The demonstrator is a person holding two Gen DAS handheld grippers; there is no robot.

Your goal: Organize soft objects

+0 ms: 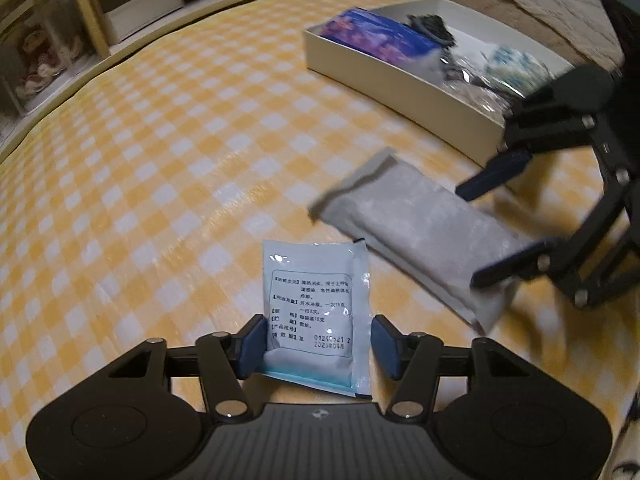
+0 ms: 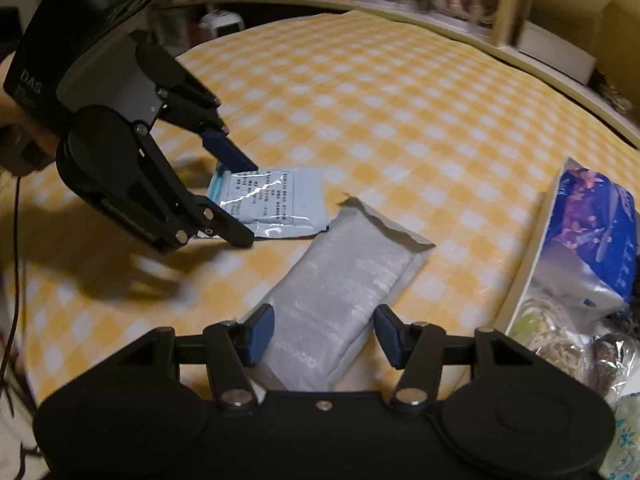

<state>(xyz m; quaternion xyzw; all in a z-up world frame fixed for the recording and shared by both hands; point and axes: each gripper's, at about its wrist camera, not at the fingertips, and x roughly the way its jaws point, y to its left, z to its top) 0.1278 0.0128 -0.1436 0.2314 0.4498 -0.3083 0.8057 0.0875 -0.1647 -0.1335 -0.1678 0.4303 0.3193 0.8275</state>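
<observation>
Two packs: a white sachet [image 1: 316, 312] with printed text and a grey pouch [image 1: 412, 232], both flat on the checked cloth [image 1: 160, 184], the sachet's corner touching the pouch's edge.
Left gripper [image 1: 319, 344]: jaws wide apart, straddling the near end of the sachet; the blue pads [image 1: 254, 344] stand just beside its edges, and I cannot tell if they touch. Nothing gripped.
Right gripper [image 2: 324, 334]: jaws spread, one either side of the pouch's near end; it has hold of nothing.
Box [image 1: 400, 84]: white, open-topped, on the cloth just beyond the pouch; inside lie a blue floral pack [image 1: 380, 36], a dark tangle and clear-wrapped items, too blurred to name.
Shelf [image 1: 80, 20]: beyond the cloth's far edge.
</observation>
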